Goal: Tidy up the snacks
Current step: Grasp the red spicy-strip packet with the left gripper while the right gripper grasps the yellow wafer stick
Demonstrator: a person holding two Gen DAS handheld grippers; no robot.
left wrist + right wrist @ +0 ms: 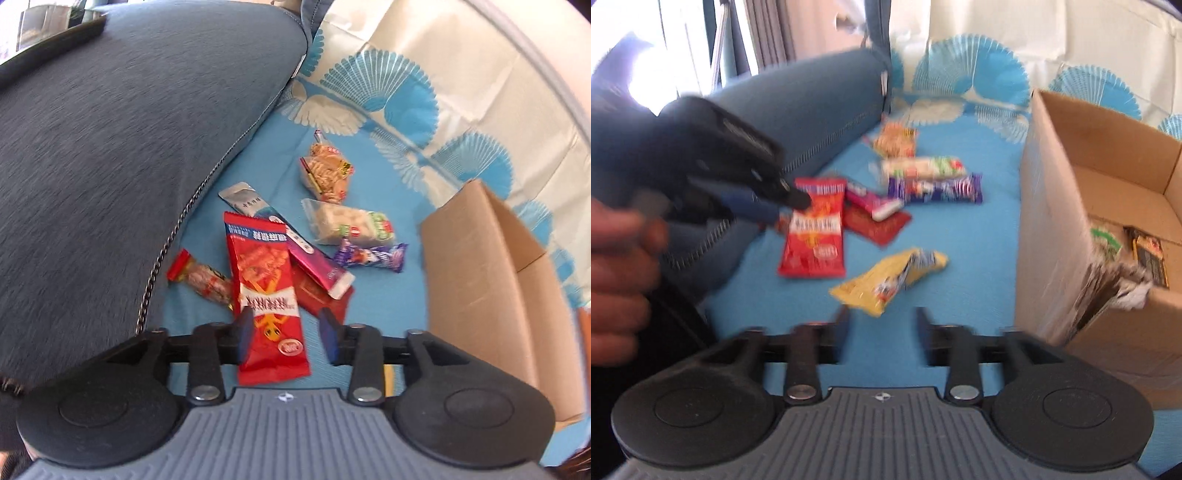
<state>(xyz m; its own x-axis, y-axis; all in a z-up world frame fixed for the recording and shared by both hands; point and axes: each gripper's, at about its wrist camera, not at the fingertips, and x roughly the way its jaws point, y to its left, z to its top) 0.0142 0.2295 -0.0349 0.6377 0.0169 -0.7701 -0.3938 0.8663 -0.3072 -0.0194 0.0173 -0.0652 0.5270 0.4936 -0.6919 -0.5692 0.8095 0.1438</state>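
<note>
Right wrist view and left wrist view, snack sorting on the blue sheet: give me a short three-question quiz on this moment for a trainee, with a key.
1. True or false: the cardboard box already holds some packets.
2. Which packet lies between the fingers of the left tool?
A. the purple bar
B. the tall red packet
C. the yellow packet
3. Fill in: the packet lying nearest in front of the right tool is coloured ____.

Key:
1. True; packets show in its bottom.
2. B; the fingers stand apart on either side of it, not pressing it.
3. Yellow; it lies flat on the blue sheet, beyond the open fingers.
</note>
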